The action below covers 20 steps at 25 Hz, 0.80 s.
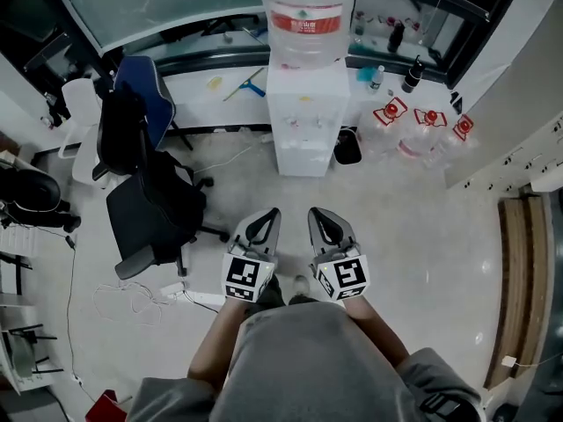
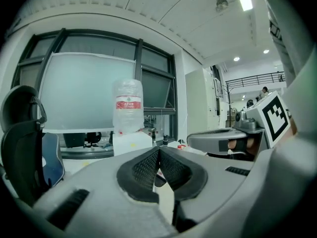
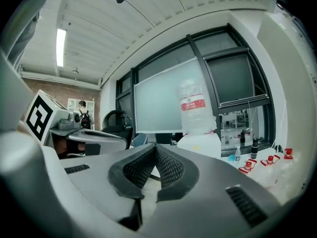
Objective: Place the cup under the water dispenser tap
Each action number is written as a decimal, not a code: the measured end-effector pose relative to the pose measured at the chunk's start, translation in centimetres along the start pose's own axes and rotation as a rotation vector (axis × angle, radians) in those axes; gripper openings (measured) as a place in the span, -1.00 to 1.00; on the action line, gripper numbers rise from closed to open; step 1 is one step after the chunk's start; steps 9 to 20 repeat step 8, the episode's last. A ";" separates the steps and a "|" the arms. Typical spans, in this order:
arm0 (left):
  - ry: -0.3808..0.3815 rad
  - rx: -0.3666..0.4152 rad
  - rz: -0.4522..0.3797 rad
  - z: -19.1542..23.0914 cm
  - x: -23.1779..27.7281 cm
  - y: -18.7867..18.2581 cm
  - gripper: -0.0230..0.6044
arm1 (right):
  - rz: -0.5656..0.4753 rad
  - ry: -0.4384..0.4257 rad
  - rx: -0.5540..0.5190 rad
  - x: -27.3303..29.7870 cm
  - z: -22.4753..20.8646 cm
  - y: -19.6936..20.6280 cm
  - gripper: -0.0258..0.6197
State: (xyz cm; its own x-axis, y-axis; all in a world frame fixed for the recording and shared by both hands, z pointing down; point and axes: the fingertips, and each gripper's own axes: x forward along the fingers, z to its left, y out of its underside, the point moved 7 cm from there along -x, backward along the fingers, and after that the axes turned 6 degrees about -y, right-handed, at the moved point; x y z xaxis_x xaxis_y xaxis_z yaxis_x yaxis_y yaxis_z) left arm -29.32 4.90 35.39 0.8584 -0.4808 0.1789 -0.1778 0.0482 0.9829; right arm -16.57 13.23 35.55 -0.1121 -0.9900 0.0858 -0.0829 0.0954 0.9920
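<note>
The white water dispenser (image 1: 303, 121) stands against the far wall with a large clear bottle (image 1: 305, 11) on top. It also shows ahead in the left gripper view (image 2: 132, 143) and in the right gripper view (image 3: 200, 144). I make out no cup in any view. My left gripper (image 1: 268, 214) and right gripper (image 1: 315, 214) are held side by side in front of the person's body, some way short of the dispenser and pointing at it. Both are shut with nothing between the pads, which meet at the tips in the left gripper view (image 2: 158, 150) and the right gripper view (image 3: 156, 148).
Black office chairs (image 1: 149, 205) stand at the left, with a power strip and white cable (image 1: 189, 297) on the floor near them. A black bin (image 1: 348, 146) sits right of the dispenser. Several empty red-capped water bottles (image 1: 413, 130) lie further right.
</note>
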 end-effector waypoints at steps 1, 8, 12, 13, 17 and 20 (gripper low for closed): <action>-0.003 0.003 -0.003 -0.3 -0.3 -0.1 -0.90 | -0.005 -0.004 -0.003 -0.4 0.1 0.0 -0.89; -0.010 0.015 -0.010 -1.9 -1.9 -0.4 -0.90 | -0.017 -0.020 -0.011 -2.6 0.8 0.0 -0.89; -0.010 0.015 -0.010 -1.9 -1.9 -0.4 -0.90 | -0.017 -0.020 -0.011 -2.6 0.8 0.0 -0.89; -0.010 0.015 -0.010 -1.9 -1.9 -0.4 -0.90 | -0.017 -0.020 -0.011 -2.6 0.8 0.0 -0.89; -0.010 0.015 -0.010 -1.9 -1.9 -0.4 -0.90 | -0.017 -0.020 -0.011 -2.6 0.8 0.0 -0.89; -0.010 0.015 -0.010 -1.9 -1.9 -0.4 -0.90 | -0.017 -0.020 -0.011 -2.6 0.8 0.0 -0.89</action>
